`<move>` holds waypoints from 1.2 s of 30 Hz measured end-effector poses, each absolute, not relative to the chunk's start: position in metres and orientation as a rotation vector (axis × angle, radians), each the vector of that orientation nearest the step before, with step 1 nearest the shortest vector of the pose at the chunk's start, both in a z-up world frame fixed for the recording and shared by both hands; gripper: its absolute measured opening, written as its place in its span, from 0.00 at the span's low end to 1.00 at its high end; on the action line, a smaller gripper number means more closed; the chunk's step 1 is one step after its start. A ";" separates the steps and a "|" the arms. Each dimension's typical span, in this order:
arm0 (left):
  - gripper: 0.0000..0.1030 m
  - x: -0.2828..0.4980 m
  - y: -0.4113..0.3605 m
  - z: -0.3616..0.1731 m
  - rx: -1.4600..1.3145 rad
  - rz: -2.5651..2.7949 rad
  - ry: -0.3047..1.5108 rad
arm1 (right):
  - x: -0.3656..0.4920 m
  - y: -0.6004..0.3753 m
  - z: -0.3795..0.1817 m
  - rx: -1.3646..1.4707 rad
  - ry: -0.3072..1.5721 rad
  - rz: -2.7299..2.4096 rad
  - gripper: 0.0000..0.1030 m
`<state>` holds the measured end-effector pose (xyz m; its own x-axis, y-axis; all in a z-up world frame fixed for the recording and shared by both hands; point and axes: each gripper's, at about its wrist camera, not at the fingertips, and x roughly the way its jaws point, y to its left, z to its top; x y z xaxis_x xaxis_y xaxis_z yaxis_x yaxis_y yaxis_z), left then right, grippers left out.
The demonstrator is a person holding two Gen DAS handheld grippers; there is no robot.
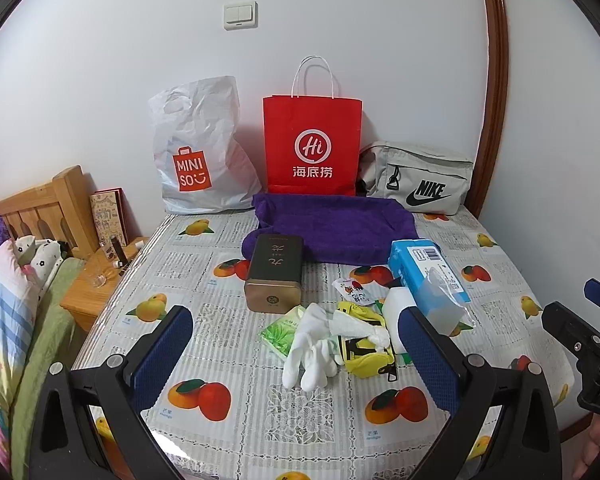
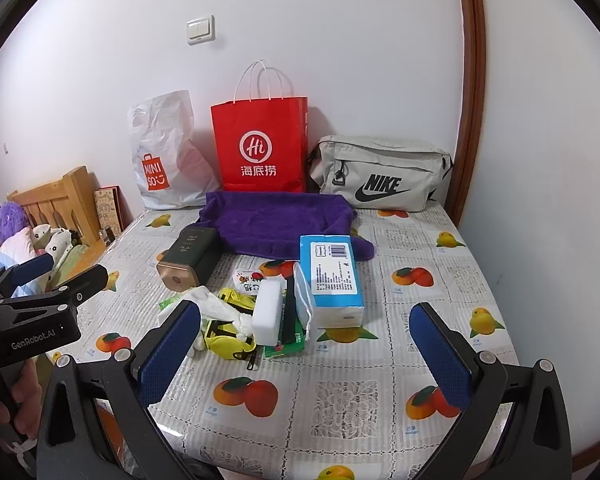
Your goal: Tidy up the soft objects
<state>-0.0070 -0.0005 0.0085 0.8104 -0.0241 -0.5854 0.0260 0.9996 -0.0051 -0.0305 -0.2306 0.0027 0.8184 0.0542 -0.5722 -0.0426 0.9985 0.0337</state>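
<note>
A purple towel (image 1: 332, 226) (image 2: 278, 222) lies at the back of the table. White gloves (image 1: 310, 346), a yellow pouch (image 1: 366, 346) (image 2: 224, 336), a white sponge block (image 2: 268, 310) and a blue tissue pack (image 1: 424, 276) (image 2: 332, 276) lie in a pile mid-table. My left gripper (image 1: 296, 364) is open and empty, just in front of the gloves. My right gripper (image 2: 306, 354) is open and empty, in front of the tissue pack.
A dark tea tin (image 1: 275, 272) (image 2: 190, 256) lies by the towel. A Miniso plastic bag (image 1: 198, 152), a red paper bag (image 1: 312, 144) and a grey Nike bag (image 1: 420, 180) stand against the wall. A bed and nightstand (image 1: 96, 280) are on the left.
</note>
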 end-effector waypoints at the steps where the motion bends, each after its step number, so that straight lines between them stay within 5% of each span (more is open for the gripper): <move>1: 1.00 -0.007 0.000 0.009 0.004 -0.027 0.626 | -0.031 -0.231 0.003 0.018 0.609 0.051 1.00; 36: 1.00 -0.009 0.000 0.007 0.006 -0.024 0.621 | -0.037 -0.234 0.005 0.029 0.594 0.054 1.00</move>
<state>-0.0087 0.0004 0.0070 0.8133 -0.0207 -0.5815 0.0240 0.9997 -0.0019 -0.0369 -0.2338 0.0051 0.8274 0.0592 -0.5584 -0.0426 0.9982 0.0427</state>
